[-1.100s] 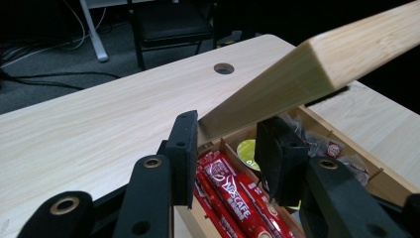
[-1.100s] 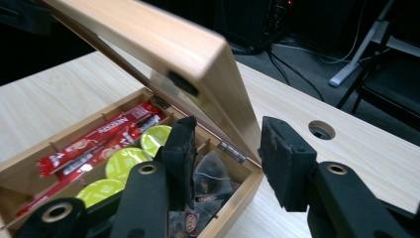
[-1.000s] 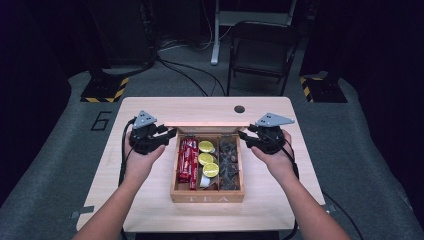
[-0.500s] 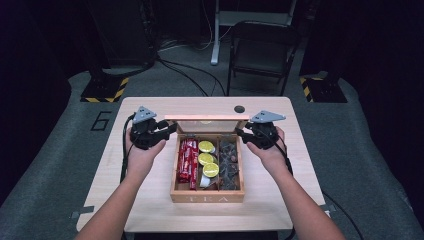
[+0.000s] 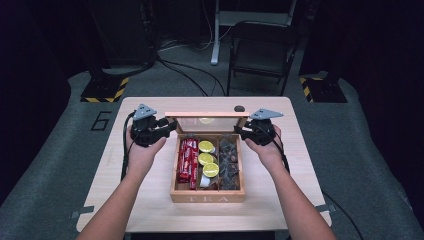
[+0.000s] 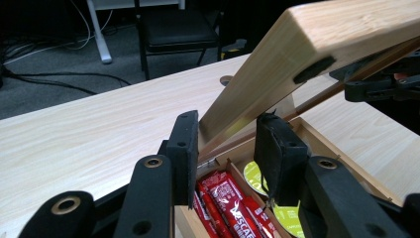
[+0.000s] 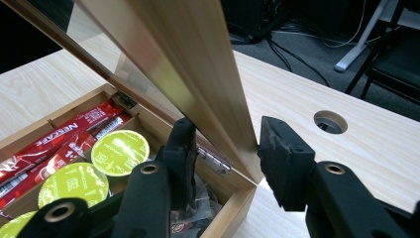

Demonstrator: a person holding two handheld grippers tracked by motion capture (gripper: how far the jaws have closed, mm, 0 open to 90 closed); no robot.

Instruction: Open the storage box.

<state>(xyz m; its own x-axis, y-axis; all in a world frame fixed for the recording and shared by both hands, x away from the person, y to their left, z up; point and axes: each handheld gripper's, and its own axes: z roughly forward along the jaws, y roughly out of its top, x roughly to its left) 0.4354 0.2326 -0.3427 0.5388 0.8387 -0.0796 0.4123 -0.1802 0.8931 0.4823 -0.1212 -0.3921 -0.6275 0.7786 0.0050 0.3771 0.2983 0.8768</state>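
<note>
**High view: wooden box with lid raised**

High view shows a wooden box point(image 5: 207, 192) on the tabletop point(image 5: 150, 200), holding red sachets point(image 5: 188, 159), green-topped capsules point(image 5: 205, 146) and dark packets point(image 5: 229, 162). Its lid point(image 5: 206, 114) stands raised, long axis across the tabletop. Left gripper point(image 5: 169, 129) and right gripper point(image 5: 242, 132) hold partly open jaws around the lid ends; grip unclear.

One wooden box point(image 5: 207, 197), one lid point(image 5: 206, 114), three green capsules point(image 5: 206, 146), two grippers point(image 5: 169, 129)

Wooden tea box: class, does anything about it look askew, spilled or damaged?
Nothing stands out. The wooden tea box sits square on the table, its lid raised between the left gripper and right gripper. The red sachets and green capsules stay in their compartments.
</note>
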